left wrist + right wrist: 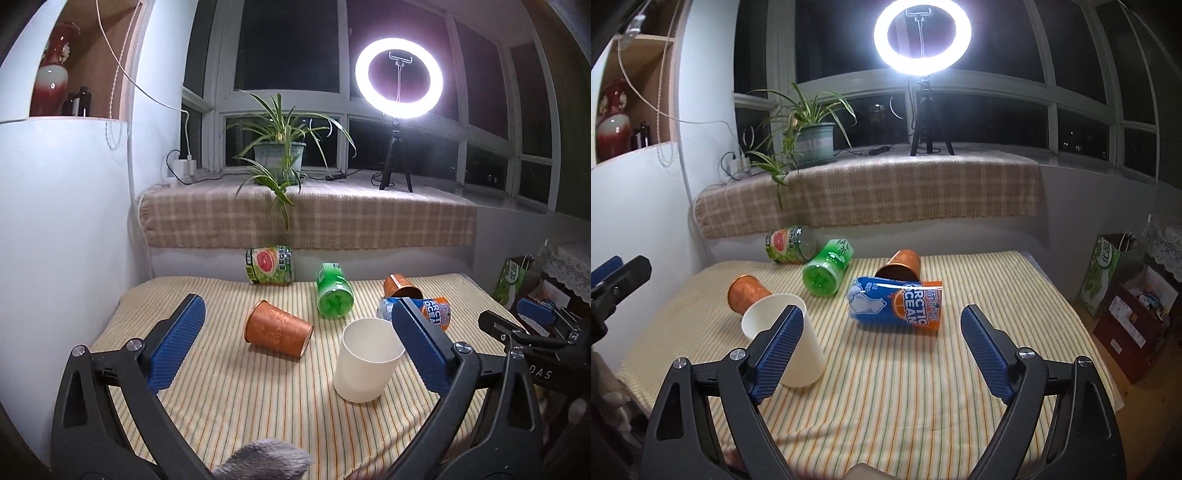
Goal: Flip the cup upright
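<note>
A white cup [364, 360] stands upright on the striped tablecloth [229, 398], just left of my left gripper's right finger. It also shows in the right wrist view [783, 339], behind my right gripper's left finger. An orange patterned cup [277, 329] lies on its side, also seen in the right wrist view [748, 293]. A second orange cup [400, 286] lies tipped further back, in the right wrist view too [901, 266]. My left gripper [295, 317] is open and empty. My right gripper [882, 325] is open and empty.
A green bottle [334, 295], a grapefruit-label can [269, 266] and a blue-orange Arctic Ocean pack [897, 304] lie on the table. A plaid-covered sill [306, 218] with a plant and a ring light [399, 77] stands behind. Boxes [1134, 310] sit on the floor at right.
</note>
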